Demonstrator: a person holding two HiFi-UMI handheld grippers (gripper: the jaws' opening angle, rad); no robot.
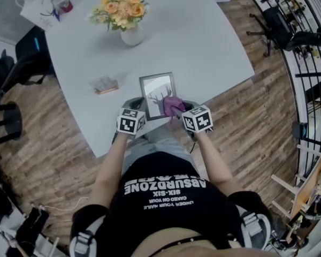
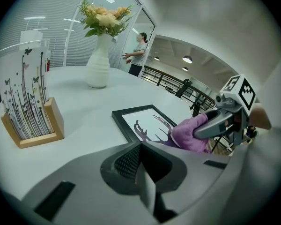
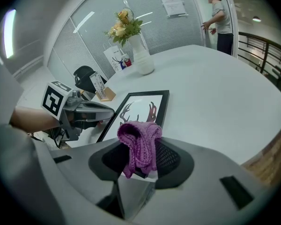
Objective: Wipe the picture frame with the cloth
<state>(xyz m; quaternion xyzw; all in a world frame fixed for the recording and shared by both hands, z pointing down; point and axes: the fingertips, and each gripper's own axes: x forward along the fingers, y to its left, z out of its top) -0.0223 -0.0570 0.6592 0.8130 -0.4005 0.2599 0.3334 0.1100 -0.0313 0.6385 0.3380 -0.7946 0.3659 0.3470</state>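
A black picture frame [image 1: 159, 95] with a deer print lies flat on the white table [image 1: 203, 42], close to its near edge. My right gripper [image 3: 138, 170] is shut on a bunched purple cloth [image 3: 139, 142], and the cloth [image 1: 173, 106] rests over the frame's near right part. In the left gripper view the cloth [image 2: 189, 135] is pressed on the glass under the right gripper [image 2: 220, 121]. My left gripper [image 2: 145, 172] is shut with nothing between its jaws. It sits beside the frame's near left corner [image 1: 138, 107], its tip next to the frame's left edge [image 3: 84, 114].
A white vase of orange and yellow flowers [image 1: 131, 33] stands mid-table. A wooden card holder [image 1: 103, 84] sits left of the frame. A white paper bag [image 1: 37, 7] is at the far left corner. Black chairs [image 1: 27, 52] stand left; a railing [image 1: 310, 63] runs right. A person [image 3: 220, 18] stands far off.
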